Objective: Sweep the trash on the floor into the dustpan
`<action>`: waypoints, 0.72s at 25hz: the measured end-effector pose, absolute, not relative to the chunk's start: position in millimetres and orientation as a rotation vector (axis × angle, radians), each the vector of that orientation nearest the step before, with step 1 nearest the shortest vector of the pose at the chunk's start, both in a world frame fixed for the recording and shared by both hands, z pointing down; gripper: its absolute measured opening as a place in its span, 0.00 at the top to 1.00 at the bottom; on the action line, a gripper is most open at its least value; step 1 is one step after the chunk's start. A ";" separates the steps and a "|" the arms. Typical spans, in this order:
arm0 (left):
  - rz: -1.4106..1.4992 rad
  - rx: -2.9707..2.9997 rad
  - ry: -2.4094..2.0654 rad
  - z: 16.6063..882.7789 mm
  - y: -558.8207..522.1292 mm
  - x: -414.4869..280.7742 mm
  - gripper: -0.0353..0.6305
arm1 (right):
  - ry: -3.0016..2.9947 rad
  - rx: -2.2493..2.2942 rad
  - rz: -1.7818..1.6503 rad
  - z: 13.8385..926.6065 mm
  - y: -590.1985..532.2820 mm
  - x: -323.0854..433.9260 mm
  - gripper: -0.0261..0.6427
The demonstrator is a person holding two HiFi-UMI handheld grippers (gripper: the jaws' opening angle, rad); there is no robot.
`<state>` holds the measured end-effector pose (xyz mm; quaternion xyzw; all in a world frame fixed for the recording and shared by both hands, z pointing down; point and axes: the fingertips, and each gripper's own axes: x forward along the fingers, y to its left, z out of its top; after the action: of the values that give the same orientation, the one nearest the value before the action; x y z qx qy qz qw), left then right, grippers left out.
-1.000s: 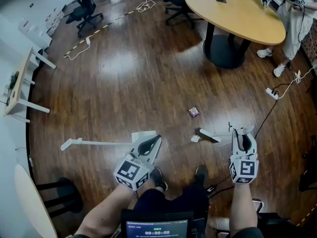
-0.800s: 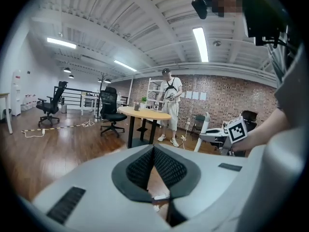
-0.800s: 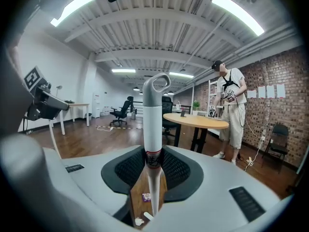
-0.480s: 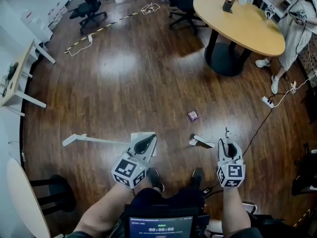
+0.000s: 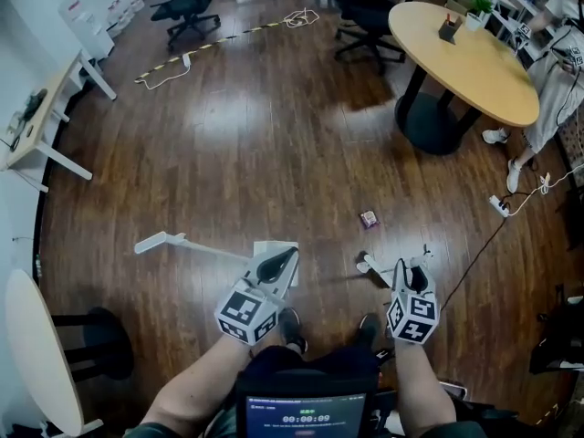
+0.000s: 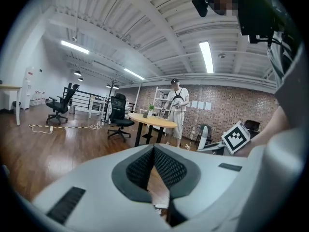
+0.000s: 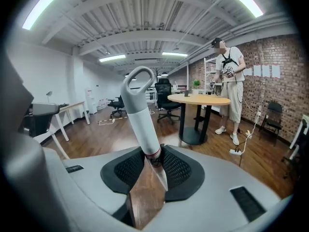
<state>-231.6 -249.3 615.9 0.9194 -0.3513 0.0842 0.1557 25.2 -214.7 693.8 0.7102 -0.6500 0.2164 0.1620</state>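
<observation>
A small purple wrapper [image 5: 369, 218] lies on the wood floor ahead of my feet. The white dustpan [image 5: 270, 247] lies on the floor with its long handle [image 5: 187, 244] stretched to the left. My left gripper [image 5: 279, 264] hovers over the pan's near edge, jaws shut, and I see nothing clearly held between them [image 6: 154, 170]. My right gripper [image 5: 410, 273] is shut on the broom's grey-white handle [image 7: 143, 115], whose loop end sticks out past the jaws. In the head view that handle [image 5: 376, 265] points left from the gripper, just below the wrapper.
A round wooden table [image 5: 465, 57] on a dark pedestal stands at the far right, with a person [image 5: 558, 71] beside it. A power strip and cable [image 5: 500, 206] trail over the floor on the right. Office chairs [image 5: 187, 7] stand at the back, white desks [image 5: 36, 126] on the left.
My right gripper has moved left with the broom handle, closer to the line of the wrapper. The left gripper has stayed over the dustpan. My head view has shifted slightly.
</observation>
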 end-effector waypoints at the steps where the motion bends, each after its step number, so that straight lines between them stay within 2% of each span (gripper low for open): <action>1: 0.231 2.627 -1.009 617.6 -249.7 -240.9 0.93 | -1.828 2.048 0.642 695.4 -216.9 16.0 0.76; 18: 0.120 2.539 -1.142 641.2 -268.3 -395.4 0.93 | -1.687 2.086 0.846 720.3 -260.8 -143.1 0.75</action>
<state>-395.4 -268.3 641.2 0.8969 -0.4034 0.0422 0.1764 -143.1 -260.8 720.3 0.7316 -0.5917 0.2967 0.1633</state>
